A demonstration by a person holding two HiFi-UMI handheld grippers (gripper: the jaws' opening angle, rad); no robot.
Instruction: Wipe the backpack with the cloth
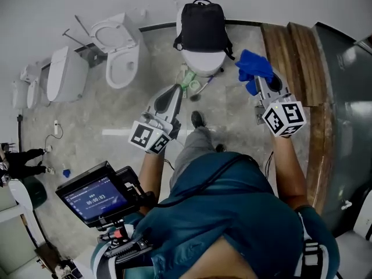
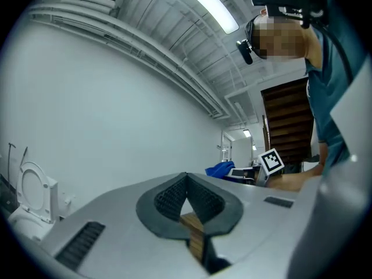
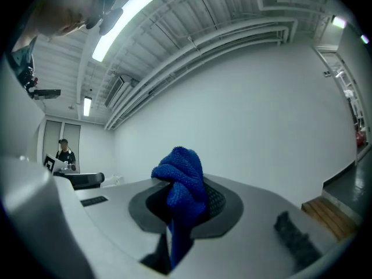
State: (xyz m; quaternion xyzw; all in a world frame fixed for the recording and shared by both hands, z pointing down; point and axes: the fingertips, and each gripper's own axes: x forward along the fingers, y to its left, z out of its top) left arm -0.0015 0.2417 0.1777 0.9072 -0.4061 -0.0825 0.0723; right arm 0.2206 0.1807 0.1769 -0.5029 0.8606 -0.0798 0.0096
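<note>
The cloth (image 3: 179, 182) is clamped in the right gripper (image 3: 185, 207); the left gripper (image 2: 186, 201) is closed tip to tip, empty. Unsteadied, the backpack (image 1: 203, 25) could be pushed off the toilet (image 1: 203, 61) by a hard wipe.

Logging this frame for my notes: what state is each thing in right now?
backpack, upright, not touched by either gripper
cloth, bunched, clamped in the right gripper
right gripper, shut on the cloth
left gripper, shut, empty
toilet, lid raised
monitor, switched on
</note>
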